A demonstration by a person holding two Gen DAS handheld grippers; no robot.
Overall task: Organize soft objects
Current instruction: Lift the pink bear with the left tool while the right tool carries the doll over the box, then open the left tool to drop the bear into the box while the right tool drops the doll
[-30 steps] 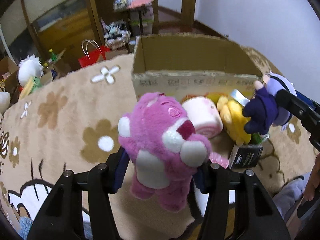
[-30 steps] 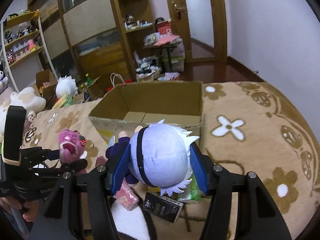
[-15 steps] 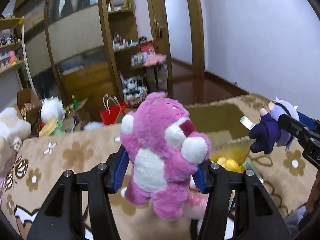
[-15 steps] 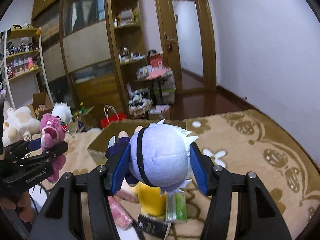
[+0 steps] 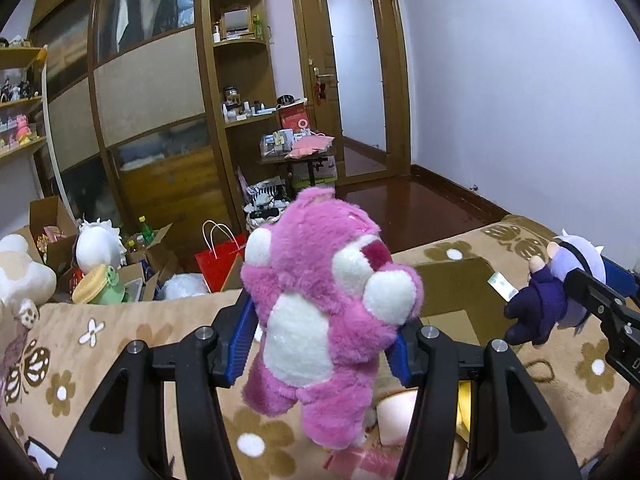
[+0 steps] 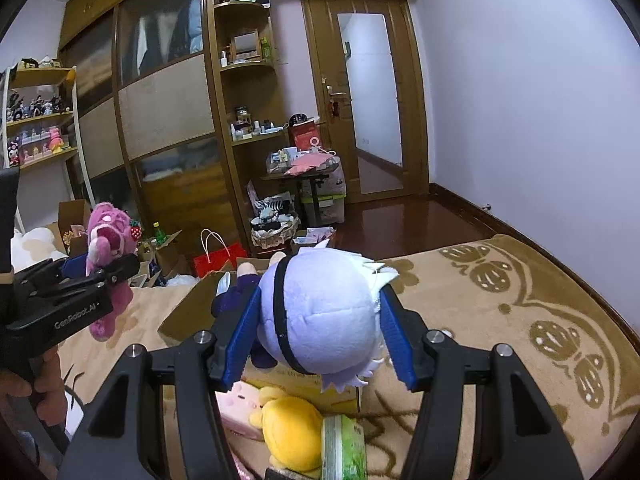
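In the left wrist view, a pink bear (image 5: 328, 312) is squeezed between the blue pads of the left gripper (image 5: 322, 344) and is held up above the brown rug (image 5: 132, 340). A cardboard box (image 5: 452, 292) is seen behind it. At the right, a purple doll (image 5: 560, 300) is held in the air.

In the right wrist view, the purple doll is pinched by the right gripper (image 6: 316, 328) above the box. A yellow toy (image 6: 292, 432) is seen lying on the rug below.
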